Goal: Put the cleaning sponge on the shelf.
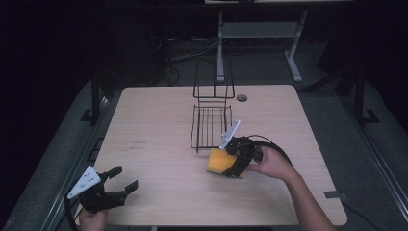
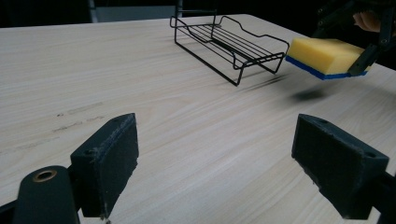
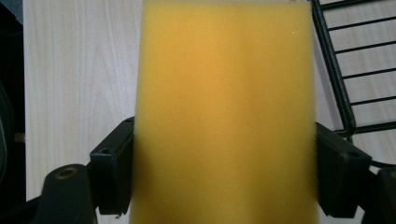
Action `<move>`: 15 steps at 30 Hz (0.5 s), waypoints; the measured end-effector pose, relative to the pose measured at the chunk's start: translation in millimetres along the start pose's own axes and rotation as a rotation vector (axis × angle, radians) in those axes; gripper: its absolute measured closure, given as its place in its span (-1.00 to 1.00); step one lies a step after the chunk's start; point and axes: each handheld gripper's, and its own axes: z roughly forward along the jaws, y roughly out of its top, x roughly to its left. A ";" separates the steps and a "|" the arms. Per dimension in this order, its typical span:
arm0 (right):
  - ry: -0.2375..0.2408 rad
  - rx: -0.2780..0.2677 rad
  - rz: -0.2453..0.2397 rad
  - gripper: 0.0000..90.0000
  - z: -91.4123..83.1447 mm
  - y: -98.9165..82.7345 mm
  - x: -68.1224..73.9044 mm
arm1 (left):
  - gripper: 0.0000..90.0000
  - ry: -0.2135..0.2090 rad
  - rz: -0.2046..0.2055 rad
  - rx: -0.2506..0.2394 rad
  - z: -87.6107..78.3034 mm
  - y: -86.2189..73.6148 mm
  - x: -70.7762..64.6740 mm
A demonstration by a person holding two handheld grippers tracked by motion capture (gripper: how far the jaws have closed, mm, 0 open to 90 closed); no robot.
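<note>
— At the near right of the counter [image 1: 159,120], how are the right tongs [image 1: 235,161] posed?
— They are held by a hand [image 1: 272,163] reaching in from the lower right, and are clamped on a yellow sponge [image 1: 220,162], which is carried just off the near end of the black wire rack [image 1: 210,126].

— And the left tongs [image 1: 118,185]?
— They are held low at the near left corner, well apart from the sponge, with the jaws spread wide and nothing between them.

— What is added by the gripper views?
— In the left gripper view the sponge [image 2: 324,57] is seen lifted clear of the counter [image 2: 187,121], a shadow lying below it, and a blue layer is shown on its underside; the rack [image 2: 229,44] is seen just beside it. In the right gripper view the sponge [image 3: 224,112] is pressed between both pads, with the rack's wires [image 3: 345,70] at the right edge.
</note>
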 end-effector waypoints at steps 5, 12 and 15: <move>0.000 0.010 -0.009 -0.52 0.4 5.6 -2.7 | -0.69 0.000 0.000 -0.003 -0.1 0.2 -0.2; 0.009 0.013 -0.005 -0.52 2.4 6.5 -4.2 | -0.69 -0.001 -0.001 -0.005 -0.2 0.5 -0.5; 0.013 0.010 -0.004 -0.52 2.8 6.1 -6.2 | -0.69 -0.002 0.002 -0.003 0.0 0.7 -1.0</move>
